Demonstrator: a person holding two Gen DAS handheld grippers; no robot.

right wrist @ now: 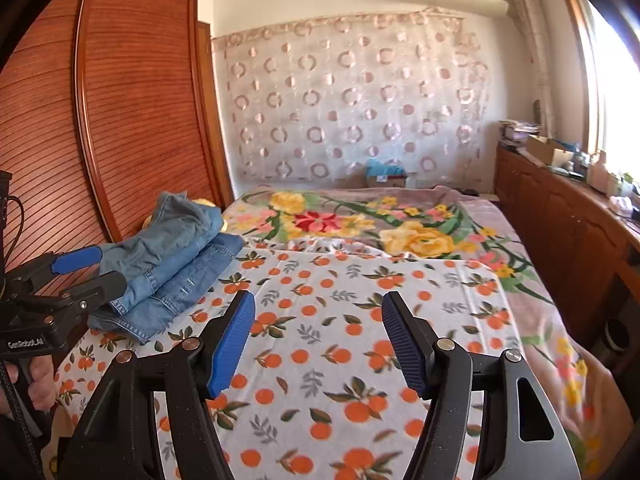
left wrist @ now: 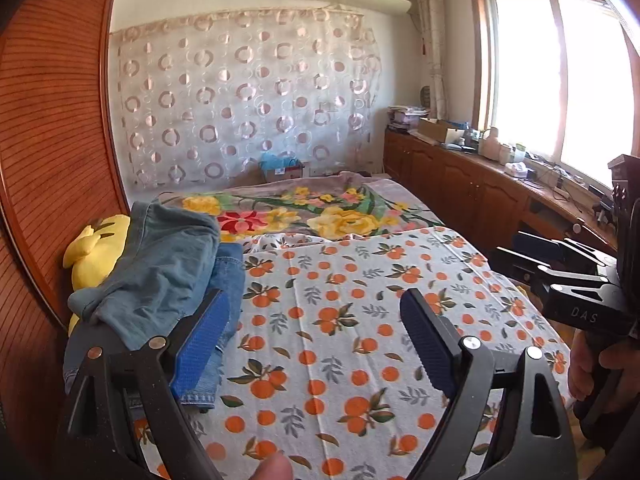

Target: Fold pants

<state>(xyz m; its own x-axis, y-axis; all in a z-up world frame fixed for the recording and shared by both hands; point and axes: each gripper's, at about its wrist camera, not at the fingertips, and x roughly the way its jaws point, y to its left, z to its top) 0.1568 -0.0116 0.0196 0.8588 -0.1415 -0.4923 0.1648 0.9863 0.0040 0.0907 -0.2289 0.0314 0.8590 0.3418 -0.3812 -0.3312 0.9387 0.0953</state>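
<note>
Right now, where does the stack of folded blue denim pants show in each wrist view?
Left wrist view: the stack of folded blue denim pants lies at left, partly behind that gripper's left blue pad.
Right wrist view: same stack at left-centre, just beyond the left gripper.
Shared landmark: the white orange-print sheet under it.

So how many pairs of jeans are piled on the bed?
2: folded darker jeans at the bottom, lighter jeans bunched on top, beside the wardrobe. More may be hidden underneath.
</note>
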